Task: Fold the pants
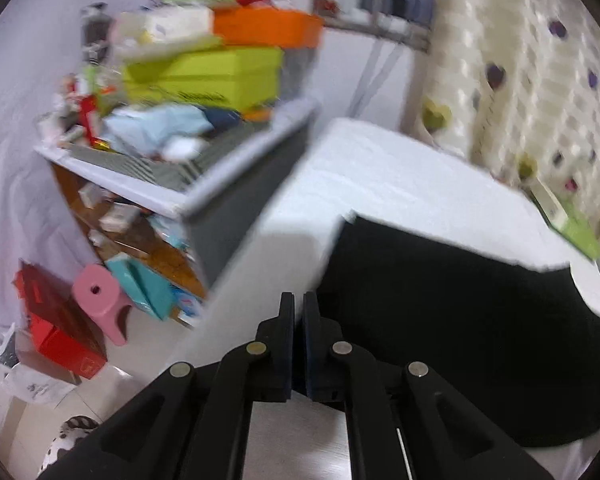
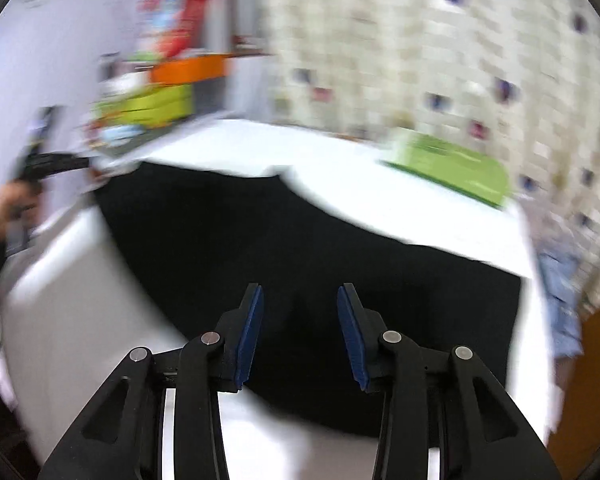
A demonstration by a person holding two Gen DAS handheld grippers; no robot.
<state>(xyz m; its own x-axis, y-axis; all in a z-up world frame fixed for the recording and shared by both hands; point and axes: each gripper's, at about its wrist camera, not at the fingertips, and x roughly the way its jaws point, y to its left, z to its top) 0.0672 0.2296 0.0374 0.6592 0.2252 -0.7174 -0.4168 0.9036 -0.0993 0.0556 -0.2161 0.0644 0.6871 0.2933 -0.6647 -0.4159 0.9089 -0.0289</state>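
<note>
Black pants point(image 2: 292, 264) lie folded flat on a white-covered table point(image 2: 364, 188); they also show in the left wrist view point(image 1: 460, 320). My left gripper point(image 1: 299, 304) is shut with nothing between its pads, above the table's left edge, just left of the pants. My right gripper point(image 2: 300, 300) is open and empty, held above the near part of the pants. The left gripper shows at the far left of the right wrist view point(image 2: 56, 164), held by a hand. Both views are motion-blurred.
A cluttered shelf point(image 1: 172, 176) with orange and lime boxes point(image 1: 220, 76) stands left of the table. A pink stool point(image 1: 100, 300) and red box point(image 1: 60, 328) sit on the floor. A green box point(image 2: 456, 168) lies at the table's far right. A patterned curtain point(image 2: 420, 60) hangs behind.
</note>
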